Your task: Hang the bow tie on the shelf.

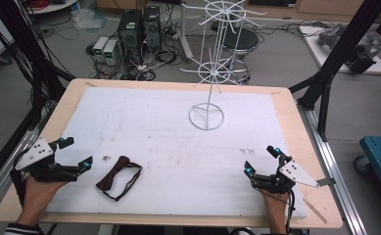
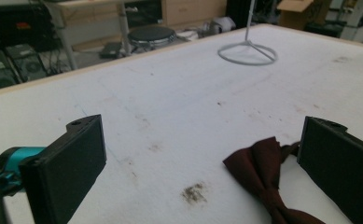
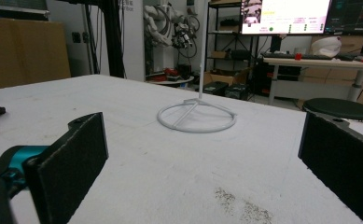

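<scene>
Both my left gripper (image 1: 75, 152) and right gripper (image 1: 261, 160) have jaws spread wide and empty, so the limp bow tie (image 1: 120, 177) near my left could bunch or slide on the desk (image 1: 178, 85) if I pinch carelessly.

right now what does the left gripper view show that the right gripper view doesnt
Left gripper view: the dark red bow tie up close, lying flat by its right-hand jaw, plus computer towers on the floor. Right gripper view: a lit monitor and a desk behind the table, with just a dark red scrap at its left edge. Both: wide-open black jaws, the white mat and the white stand's ring base.
</scene>
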`<action>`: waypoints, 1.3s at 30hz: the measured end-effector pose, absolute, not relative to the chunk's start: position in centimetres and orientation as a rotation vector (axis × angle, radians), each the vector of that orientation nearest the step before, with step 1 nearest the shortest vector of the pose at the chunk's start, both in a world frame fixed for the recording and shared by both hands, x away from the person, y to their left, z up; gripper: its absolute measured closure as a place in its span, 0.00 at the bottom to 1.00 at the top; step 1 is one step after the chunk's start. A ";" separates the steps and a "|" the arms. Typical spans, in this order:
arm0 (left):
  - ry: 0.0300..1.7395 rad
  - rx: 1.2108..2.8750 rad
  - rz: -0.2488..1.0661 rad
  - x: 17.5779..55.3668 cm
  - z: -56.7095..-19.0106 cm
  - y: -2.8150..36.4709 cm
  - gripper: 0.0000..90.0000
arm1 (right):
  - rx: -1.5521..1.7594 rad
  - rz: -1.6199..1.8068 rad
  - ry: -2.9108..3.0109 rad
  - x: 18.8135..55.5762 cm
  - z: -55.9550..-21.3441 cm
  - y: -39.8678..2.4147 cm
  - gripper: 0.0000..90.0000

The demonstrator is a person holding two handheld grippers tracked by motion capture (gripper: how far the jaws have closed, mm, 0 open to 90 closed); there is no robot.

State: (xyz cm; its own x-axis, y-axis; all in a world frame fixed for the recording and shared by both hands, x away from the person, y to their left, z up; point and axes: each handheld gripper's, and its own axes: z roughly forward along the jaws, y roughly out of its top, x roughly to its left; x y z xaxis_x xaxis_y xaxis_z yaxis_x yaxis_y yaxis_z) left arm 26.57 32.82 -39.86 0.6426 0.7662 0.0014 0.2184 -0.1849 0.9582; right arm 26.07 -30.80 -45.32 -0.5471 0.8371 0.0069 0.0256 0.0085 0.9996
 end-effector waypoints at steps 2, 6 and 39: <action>0.800 1.775 0.563 26.6 -39.5 32.7 0.02 | 0.902 1.607 1.645 26.0 -45.3 -30.8 0.01; 0.810 1.871 0.517 26.6 -39.0 32.4 0.02 | 0.903 1.609 1.645 26.0 -45.3 -30.8 0.01; 0.830 2.230 0.316 26.3 -39.7 27.3 0.02 | 0.906 1.612 1.645 26.0 -45.3 -30.8 0.01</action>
State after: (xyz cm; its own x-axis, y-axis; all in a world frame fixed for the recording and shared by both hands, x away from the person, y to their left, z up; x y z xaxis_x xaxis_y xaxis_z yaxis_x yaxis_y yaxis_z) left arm 26.30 27.32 -39.69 0.7619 0.6474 -0.0209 0.4694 -0.5295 0.7066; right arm 26.03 -30.81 -45.33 -0.5465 0.8373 0.0152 0.0318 0.0026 0.9995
